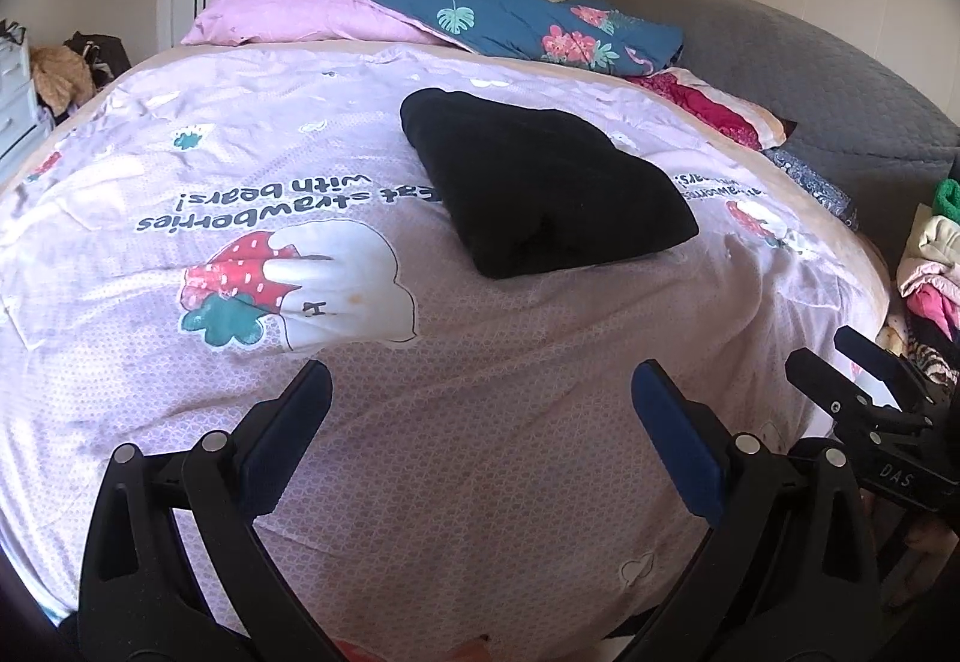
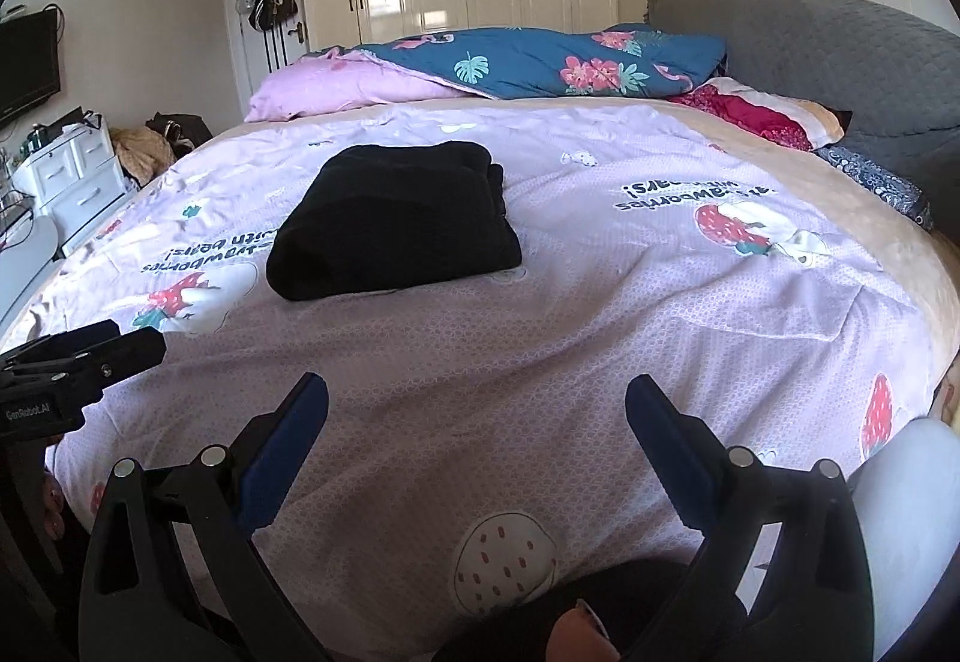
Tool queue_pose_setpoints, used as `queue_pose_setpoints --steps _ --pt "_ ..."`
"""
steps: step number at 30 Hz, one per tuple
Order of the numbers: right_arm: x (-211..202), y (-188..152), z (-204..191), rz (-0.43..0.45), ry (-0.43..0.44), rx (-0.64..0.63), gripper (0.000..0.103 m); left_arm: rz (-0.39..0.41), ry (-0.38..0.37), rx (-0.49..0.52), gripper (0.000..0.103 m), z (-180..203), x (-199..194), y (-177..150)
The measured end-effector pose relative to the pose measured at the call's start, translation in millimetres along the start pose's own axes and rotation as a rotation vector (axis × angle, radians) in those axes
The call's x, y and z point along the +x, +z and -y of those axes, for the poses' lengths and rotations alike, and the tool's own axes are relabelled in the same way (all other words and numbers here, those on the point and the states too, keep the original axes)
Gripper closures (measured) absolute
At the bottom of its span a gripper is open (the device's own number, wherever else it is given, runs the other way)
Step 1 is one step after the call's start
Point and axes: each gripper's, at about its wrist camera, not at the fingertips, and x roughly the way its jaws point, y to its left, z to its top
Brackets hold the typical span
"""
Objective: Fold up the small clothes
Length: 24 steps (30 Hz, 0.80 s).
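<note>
A black garment [image 1: 540, 182] lies folded in a compact block on the pale purple strawberry-print bed cover [image 1: 480, 452]. It also shows in the right wrist view [image 2: 396, 224], left of the middle. My left gripper [image 1: 480, 392] is open and empty, held above the cover well short of the garment. My right gripper [image 2: 477, 404] is open and empty too, over the near part of the bed. The right gripper shows at the right edge of the left wrist view [image 1: 840, 374], and the left gripper at the left edge of the right wrist view [image 2: 120, 344].
A rolled pink and blue floral quilt [image 2: 510, 62] and a red pillow [image 2: 762, 116] lie at the bed's far side, by a grey headboard [image 2: 840, 62]. A heap of mixed clothes [image 1: 930, 272] sits at the bed's right edge. White drawers [image 2: 78, 176] stand at the left.
</note>
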Motion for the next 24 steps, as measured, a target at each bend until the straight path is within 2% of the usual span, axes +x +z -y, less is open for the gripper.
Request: queue_pose_setpoints --steps 24 --pt "4.1 -1.9 2.5 -0.007 -0.017 -0.001 0.004 -0.019 0.040 -0.004 0.009 -2.3 2.0 -0.1"
